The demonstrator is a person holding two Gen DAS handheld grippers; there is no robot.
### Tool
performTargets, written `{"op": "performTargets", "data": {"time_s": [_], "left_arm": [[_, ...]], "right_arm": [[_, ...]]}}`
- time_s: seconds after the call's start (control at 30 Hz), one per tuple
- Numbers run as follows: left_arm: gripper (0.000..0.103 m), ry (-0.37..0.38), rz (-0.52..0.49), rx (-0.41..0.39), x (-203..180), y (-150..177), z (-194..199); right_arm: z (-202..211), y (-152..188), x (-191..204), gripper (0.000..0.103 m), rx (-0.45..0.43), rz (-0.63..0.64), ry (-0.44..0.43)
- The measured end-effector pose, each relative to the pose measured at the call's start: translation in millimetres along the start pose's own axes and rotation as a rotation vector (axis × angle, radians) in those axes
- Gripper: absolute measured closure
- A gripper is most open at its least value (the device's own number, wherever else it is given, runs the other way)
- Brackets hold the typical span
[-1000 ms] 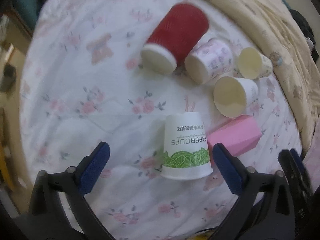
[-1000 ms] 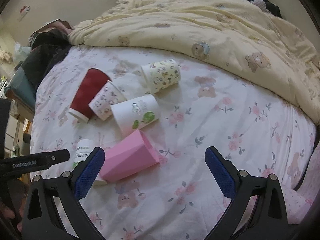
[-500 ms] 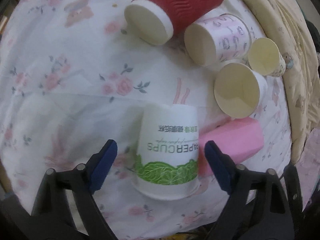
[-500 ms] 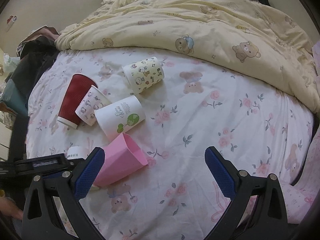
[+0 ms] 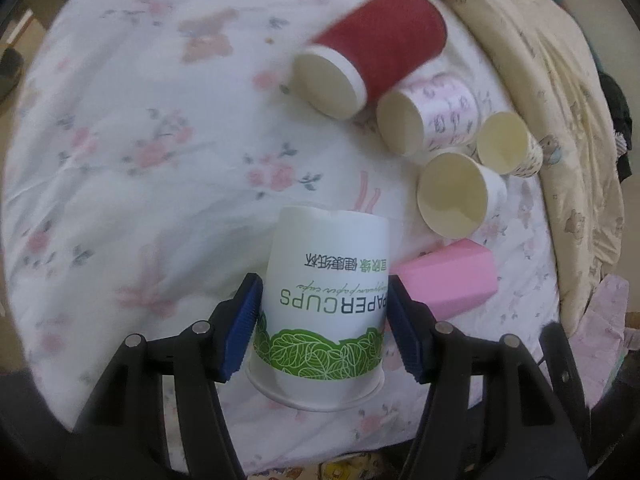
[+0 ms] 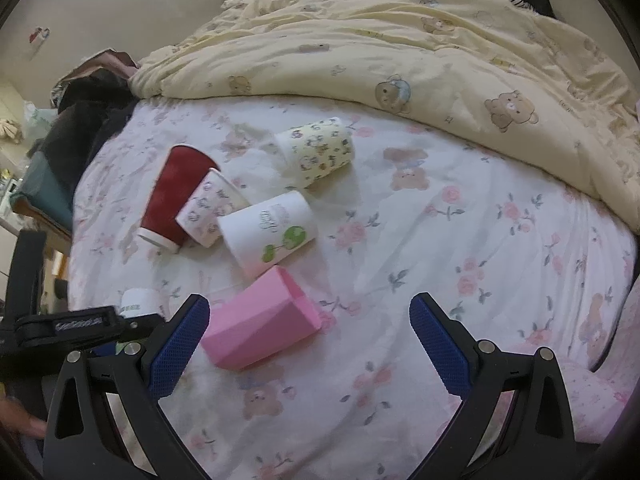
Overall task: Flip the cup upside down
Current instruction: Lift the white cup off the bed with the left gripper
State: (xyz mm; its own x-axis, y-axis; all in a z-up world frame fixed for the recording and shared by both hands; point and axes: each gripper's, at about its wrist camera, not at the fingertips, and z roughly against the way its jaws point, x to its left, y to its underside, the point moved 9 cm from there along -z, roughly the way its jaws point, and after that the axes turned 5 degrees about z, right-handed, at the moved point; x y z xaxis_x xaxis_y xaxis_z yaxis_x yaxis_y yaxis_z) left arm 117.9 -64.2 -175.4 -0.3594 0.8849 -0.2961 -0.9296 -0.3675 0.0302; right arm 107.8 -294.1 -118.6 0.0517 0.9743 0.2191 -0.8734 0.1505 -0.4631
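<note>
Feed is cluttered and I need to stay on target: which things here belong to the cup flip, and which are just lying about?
In the job:
- green-leaf paper cup, clamped between the pads
- left gripper, shut on it

Lying about:
- red cup, on its side
- pink-print cup
- yellow-print cup
- tree-print cup
- pink cup
- right gripper, open, holding nothing
- yellow quilt

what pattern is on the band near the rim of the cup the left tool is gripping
Green leaf pattern on the white paper cup, clearest in the left wrist view.

6 cups are counted on the floral bedsheet [image 6: 400, 240]: 1 red [image 6: 172, 200], 1 pink [image 6: 260, 320], 4 printed paper ones; 1 yellow bear quilt [image 6: 400, 52] is seen behind them.
</note>
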Motion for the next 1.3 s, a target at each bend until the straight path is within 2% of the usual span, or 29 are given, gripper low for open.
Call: {"op": "performTargets", "data": {"time_s": [0.1, 0.27, 0.43, 0.57, 0.67, 0.93, 0.97, 1.07, 1.3], "left_arm": [[0.045, 0.005, 0.018, -0.024, 12, 9, 15], [0.045, 0.003, 0.049, -0.025, 27, 30, 17], [0.045, -0.022, 0.084, -0.005, 42, 56, 6], [0.045, -0.062, 0.116, 0.039, 55, 75, -14], [0.045, -0.097, 0.118, 0.026, 62, 79, -20], [0.043, -0.128, 0.096, 0.0, 58, 80, -26], [0.042, -0.141, 0.083, -0.004, 57, 81, -25], [0.016, -0.159, 0.071, 0.003, 55, 82, -27], [0.013, -0.185, 0.004, 0.008, 45, 85, -30]], "right_arm": [[1, 4, 5, 0.001, 0.009, 0.008, -0.02], [5, 13, 19, 0.001, 0.019, 0.043, -0.055], [8, 20, 32, 0.001, 0.017, 0.106, -0.057], [9, 22, 31, 0.001, 0.017, 0.109, -0.057], [11, 22, 30, 0.001, 0.014, 0.112, -0.059], [16, 20, 32, 0.001, 0.001, 0.126, -0.061], [16, 19, 32, 0.001, 0.001, 0.124, -0.066], [17, 18, 34, 0.001, -0.001, 0.128, -0.069], [17, 18, 38, 0.001, -0.002, 0.138, -0.072]]}}
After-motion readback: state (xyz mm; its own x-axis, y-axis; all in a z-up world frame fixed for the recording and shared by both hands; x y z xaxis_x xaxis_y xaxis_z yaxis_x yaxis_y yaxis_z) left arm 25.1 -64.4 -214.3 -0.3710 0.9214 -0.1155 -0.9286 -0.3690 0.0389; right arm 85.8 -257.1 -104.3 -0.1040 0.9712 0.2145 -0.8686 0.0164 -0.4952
